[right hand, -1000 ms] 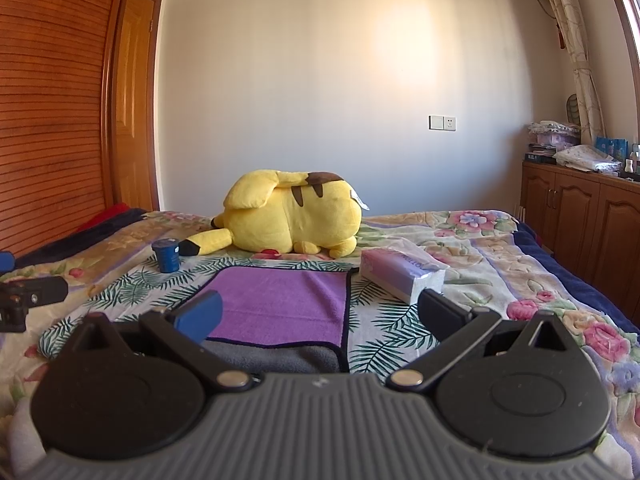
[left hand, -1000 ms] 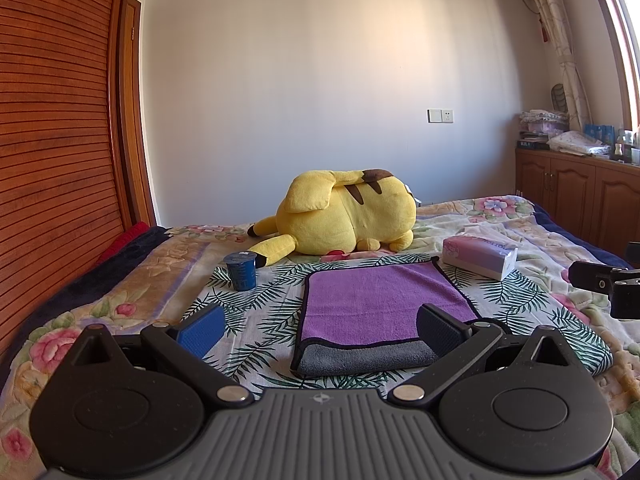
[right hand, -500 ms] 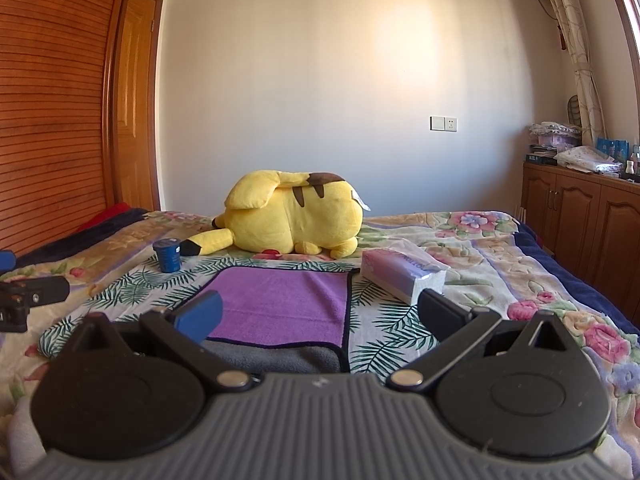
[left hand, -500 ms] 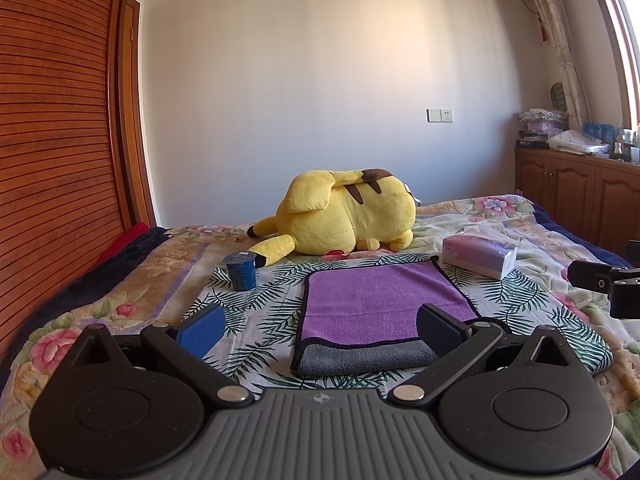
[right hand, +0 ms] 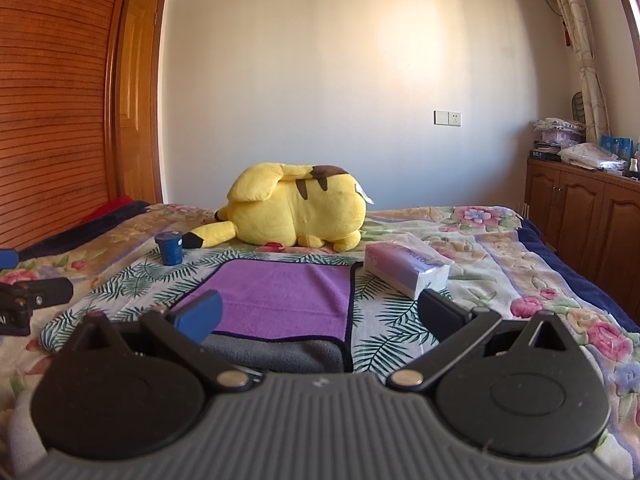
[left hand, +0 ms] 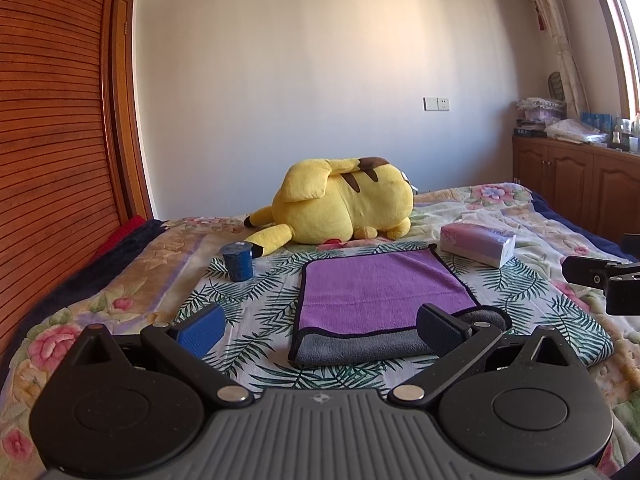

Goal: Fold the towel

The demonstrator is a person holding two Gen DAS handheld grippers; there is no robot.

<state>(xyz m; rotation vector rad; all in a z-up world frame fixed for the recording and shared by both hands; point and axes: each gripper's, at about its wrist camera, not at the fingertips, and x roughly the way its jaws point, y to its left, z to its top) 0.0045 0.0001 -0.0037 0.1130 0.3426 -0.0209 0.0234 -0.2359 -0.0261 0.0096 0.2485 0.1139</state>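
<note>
A purple towel (left hand: 380,288) with a grey underside lies flat on the bed, its near edge turned up to show the grey. It also shows in the right wrist view (right hand: 280,300). My left gripper (left hand: 320,330) is open and empty, just short of the towel's near edge. My right gripper (right hand: 320,316) is open and empty, also at the near edge, toward the towel's right corner. Each gripper's tip shows at the side of the other's view.
A yellow plush toy (left hand: 340,208) lies behind the towel. A blue cup (left hand: 238,261) stands to the towel's left. A tissue pack (left hand: 478,245) lies to its right. A wooden wardrobe (left hand: 52,140) is on the left, cabinets (left hand: 580,188) on the right.
</note>
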